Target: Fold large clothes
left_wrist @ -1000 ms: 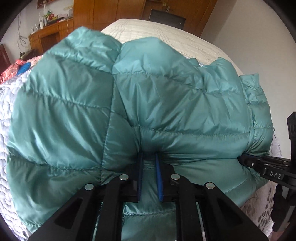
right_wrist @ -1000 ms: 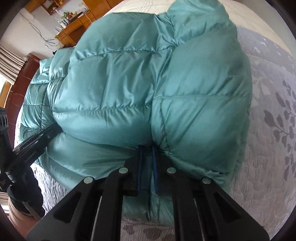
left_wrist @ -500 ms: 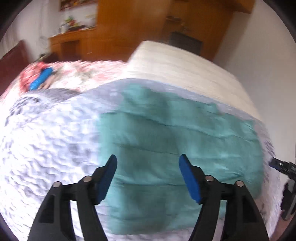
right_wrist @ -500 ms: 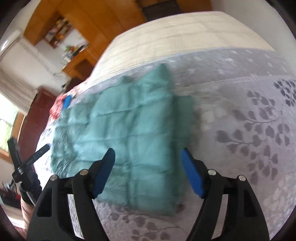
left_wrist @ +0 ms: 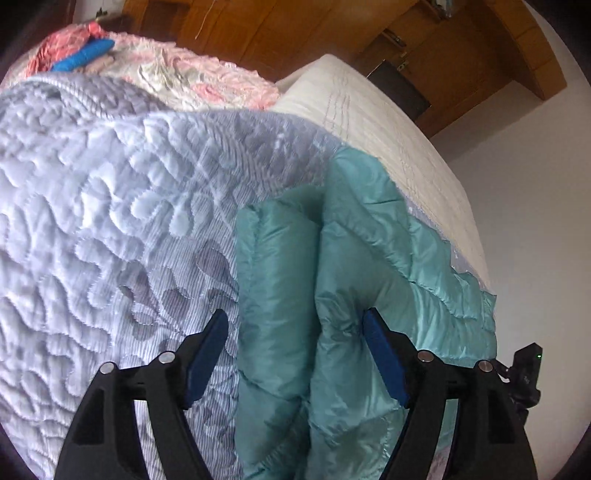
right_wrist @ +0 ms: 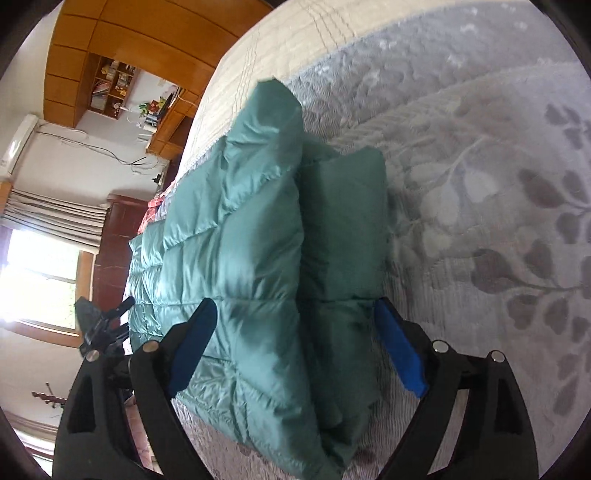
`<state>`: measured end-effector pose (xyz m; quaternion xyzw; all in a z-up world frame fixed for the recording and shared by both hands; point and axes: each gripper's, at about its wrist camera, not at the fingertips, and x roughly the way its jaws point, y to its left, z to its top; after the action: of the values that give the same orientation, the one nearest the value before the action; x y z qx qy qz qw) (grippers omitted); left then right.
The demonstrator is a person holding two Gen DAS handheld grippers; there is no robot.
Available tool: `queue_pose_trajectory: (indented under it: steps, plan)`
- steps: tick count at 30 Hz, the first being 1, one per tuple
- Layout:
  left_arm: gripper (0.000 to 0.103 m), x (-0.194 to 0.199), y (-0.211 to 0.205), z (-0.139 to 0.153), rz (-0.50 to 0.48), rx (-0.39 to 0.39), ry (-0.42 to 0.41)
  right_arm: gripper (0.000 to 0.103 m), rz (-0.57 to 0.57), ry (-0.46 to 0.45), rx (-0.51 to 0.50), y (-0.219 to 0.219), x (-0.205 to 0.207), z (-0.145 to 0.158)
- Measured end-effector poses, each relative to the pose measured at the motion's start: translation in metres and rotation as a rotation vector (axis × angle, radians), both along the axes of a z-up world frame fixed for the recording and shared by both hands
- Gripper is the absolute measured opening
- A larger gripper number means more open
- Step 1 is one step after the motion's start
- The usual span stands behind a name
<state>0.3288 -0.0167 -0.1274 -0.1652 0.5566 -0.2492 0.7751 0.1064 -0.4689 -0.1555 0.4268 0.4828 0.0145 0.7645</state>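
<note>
Wooden wardrobes (left_wrist: 280, 33) closed off the far side of the room in the left wrist view, and under them ran the bed (left_wrist: 388, 122), its cream mattress partly covered by a grey quilted bedspread (left_wrist: 110, 206). A pink floral cover (left_wrist: 207, 74) with a blue object (left_wrist: 83, 55) on it lay at the far end of the bedspread. On the bedspread's edge nearest the white wall we saw the teal puffer jacket (left_wrist: 332, 280), folded over itself into a long narrow bundle. Our left claw (left_wrist: 295, 354) hung above the bundle's near end, its jaws opening, padding showing between them but not pinched by the pads.

From the right wrist view, the jacket (right_wrist: 258, 240) stretched away from us along the bedspread (right_wrist: 480, 221) toward the curtained window (right_wrist: 40, 269), one layer stacked on another. Our right claw (right_wrist: 295, 354) straddled the near end, its jaws opening too, and no fabric was gripped. Beyond it we could see the left claw (right_wrist: 101, 325) at the far end.

We judged the lengthwise fold laid down and released; a crosswise fold into a compact packet probably remained.
</note>
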Motion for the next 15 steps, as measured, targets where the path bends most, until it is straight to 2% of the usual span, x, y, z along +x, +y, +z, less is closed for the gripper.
queue_pose_trajectory:
  steps: [5,8,9,10,11,12,13,14,15]
  plan:
    - [0.08,0.006,-0.006,-0.022,-0.027,-0.117,0.063,0.09,0.002,-0.013,0.084,-0.002,0.004,-0.018]
    - [0.082,0.005,-0.017,-0.031,-0.065,-0.153,0.073,0.091,0.005,-0.037,0.104,-0.004,0.008,-0.022]
    - [0.082,0.003,-0.023,-0.032,-0.086,-0.148,0.073,0.091,0.009,-0.039,0.104,-0.004,0.008,-0.021]
    - [0.082,0.003,-0.027,-0.033,-0.096,-0.141,0.074,0.082,0.02,-0.039,0.11,-0.004,0.011,-0.02]
    - [0.073,0.002,-0.031,-0.035,-0.101,-0.132,0.076,0.066,0.034,-0.045,0.133,-0.002,0.011,-0.02]
    - [0.06,0.001,-0.034,-0.034,-0.101,-0.121,0.081,0.058,0.039,-0.052,0.157,-0.001,0.013,-0.019]
    - [0.054,0.0,-0.036,-0.032,-0.095,-0.108,0.082,0.05,0.04,-0.058,0.161,-0.002,0.014,-0.017]
    - [0.041,-0.001,-0.036,-0.03,-0.092,-0.108,0.078,0.041,0.046,-0.072,0.158,-0.002,0.013,-0.012]
    - [0.033,-0.003,-0.038,-0.025,-0.09,-0.114,0.071,0.037,0.049,-0.083,0.16,-0.002,0.011,-0.008]
